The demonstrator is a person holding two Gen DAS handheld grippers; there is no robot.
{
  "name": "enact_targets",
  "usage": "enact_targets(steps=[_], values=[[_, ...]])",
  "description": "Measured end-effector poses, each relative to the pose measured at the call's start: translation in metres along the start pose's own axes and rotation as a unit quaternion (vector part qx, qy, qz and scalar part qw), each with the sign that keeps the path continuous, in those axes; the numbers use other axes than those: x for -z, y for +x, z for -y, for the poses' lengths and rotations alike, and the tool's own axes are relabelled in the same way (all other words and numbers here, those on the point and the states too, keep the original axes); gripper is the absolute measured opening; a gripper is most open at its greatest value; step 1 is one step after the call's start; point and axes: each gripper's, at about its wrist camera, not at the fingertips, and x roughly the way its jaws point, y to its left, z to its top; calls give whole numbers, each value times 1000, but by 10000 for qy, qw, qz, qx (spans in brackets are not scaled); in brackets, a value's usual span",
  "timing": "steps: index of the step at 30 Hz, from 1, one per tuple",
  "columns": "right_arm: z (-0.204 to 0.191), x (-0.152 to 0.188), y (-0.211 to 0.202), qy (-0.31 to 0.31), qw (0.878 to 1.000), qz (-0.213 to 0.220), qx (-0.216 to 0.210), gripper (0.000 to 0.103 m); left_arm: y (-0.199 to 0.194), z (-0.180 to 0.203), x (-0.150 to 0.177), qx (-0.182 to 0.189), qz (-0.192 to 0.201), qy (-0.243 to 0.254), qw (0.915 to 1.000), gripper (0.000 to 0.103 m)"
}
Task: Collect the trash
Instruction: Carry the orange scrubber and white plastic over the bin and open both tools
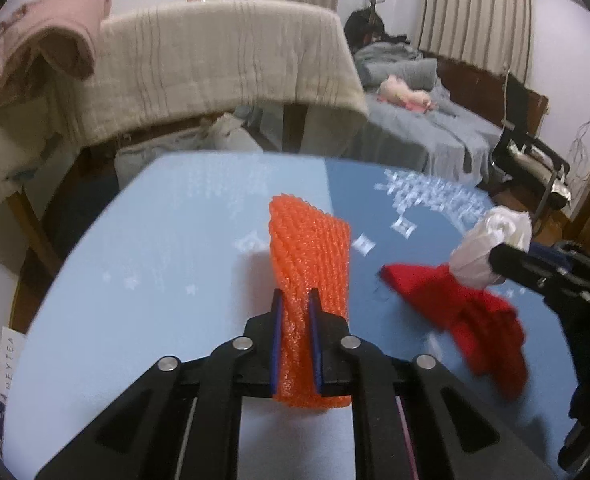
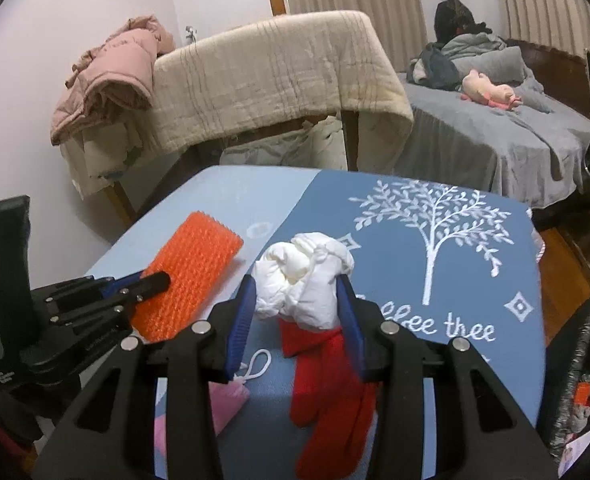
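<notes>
An orange foam net sleeve (image 1: 311,248) stands up off the blue tablecloth (image 1: 155,260), and my left gripper (image 1: 296,294) is shut on its near end. The right wrist view shows that sleeve (image 2: 193,276) at the left, with the left gripper (image 2: 155,280) on it. My right gripper (image 2: 296,280) is shut on a crumpled white wad (image 2: 303,276), which bulges above its blue pads. The left wrist view shows the wad (image 1: 487,244) at the right, in the right gripper (image 1: 499,252). A red knitted glove (image 2: 327,380) lies on the table under the wad.
A pink pouch with a white cord (image 2: 227,400) lies near the table's front edge. A dark mesh bin (image 2: 583,380) stands at the table's right side. Behind the table are a quilt-draped frame (image 2: 275,80), a grey bed (image 2: 495,136) and a black chair (image 1: 535,160).
</notes>
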Motion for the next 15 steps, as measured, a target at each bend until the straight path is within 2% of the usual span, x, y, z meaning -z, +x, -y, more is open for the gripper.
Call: enact_targets(steps=[7,15], values=[[3,-8,-36,21,9995,326,55,40,-36,28,-22,68,400,187,9990,12],[17,-12,-80,53,9979,615,219,40,-64,58,-33,281,648,287,9971,12]])
